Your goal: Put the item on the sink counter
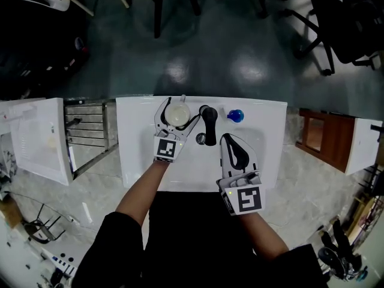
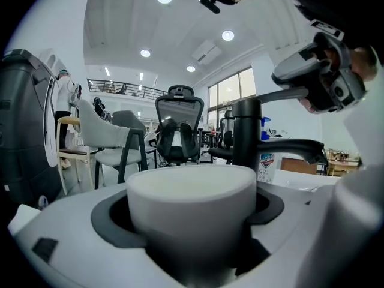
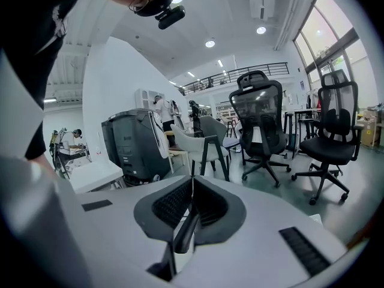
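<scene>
A white cup (image 1: 177, 113) sits between the jaws of my left gripper (image 1: 177, 115), which is shut on it. It is over the back of the white sink counter (image 1: 138, 155), just left of the black faucet (image 1: 209, 125). In the left gripper view the cup (image 2: 192, 206) fills the gap between the dark pads, and the faucet (image 2: 249, 131) stands right behind it. I cannot tell whether the cup touches the counter. My right gripper (image 1: 229, 140) is over the counter's right half, near the front. Its jaws (image 3: 192, 191) are shut with nothing between them.
A blue-capped soap bottle (image 1: 235, 115) stands right of the faucet. A metal rack (image 1: 87, 131) and a white panel (image 1: 36, 140) flank the counter on the left, and a wooden cabinet (image 1: 315, 137) on the right. Office chairs (image 1: 336, 23) stand on the floor beyond.
</scene>
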`<state>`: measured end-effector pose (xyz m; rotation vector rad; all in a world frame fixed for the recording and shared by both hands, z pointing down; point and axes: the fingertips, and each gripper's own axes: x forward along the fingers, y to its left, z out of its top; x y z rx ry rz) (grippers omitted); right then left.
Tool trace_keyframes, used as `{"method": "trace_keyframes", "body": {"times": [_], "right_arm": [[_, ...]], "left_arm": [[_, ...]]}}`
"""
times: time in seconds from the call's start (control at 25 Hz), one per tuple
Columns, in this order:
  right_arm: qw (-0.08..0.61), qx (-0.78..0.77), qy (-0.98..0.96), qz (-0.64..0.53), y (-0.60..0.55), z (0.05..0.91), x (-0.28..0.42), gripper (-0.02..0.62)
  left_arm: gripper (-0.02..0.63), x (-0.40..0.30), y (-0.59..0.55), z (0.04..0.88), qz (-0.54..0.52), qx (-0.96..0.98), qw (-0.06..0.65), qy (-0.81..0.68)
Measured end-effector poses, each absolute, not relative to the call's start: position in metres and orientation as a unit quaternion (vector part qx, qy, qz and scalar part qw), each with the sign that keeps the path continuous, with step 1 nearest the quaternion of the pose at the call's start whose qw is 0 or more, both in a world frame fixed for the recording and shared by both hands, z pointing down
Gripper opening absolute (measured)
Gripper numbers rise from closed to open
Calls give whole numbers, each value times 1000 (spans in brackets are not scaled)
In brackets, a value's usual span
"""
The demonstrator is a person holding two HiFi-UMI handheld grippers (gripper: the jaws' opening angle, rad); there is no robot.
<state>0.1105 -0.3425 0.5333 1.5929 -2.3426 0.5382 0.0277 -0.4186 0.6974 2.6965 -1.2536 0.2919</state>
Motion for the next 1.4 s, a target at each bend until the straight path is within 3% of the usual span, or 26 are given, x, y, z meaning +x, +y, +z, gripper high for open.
{"method": "trace_keyframes", "body": {"times": [0.36, 0.52, 0.68, 1.4], "right_arm": [[152, 535, -809, 191, -323, 537, 99, 32], [127, 533, -820, 166, -322, 525, 92, 32], [144, 538, -813, 169, -319, 522, 97, 32], [104, 536, -827, 132, -255, 490, 81, 32]], "left_arm": [[462, 31, -423, 702, 98, 907, 44, -407], [474, 33, -418, 705, 114, 913, 26, -390], [488, 21, -418, 700, 98, 905, 41, -412], [503, -24, -349, 658, 84, 905, 89, -408]]}}
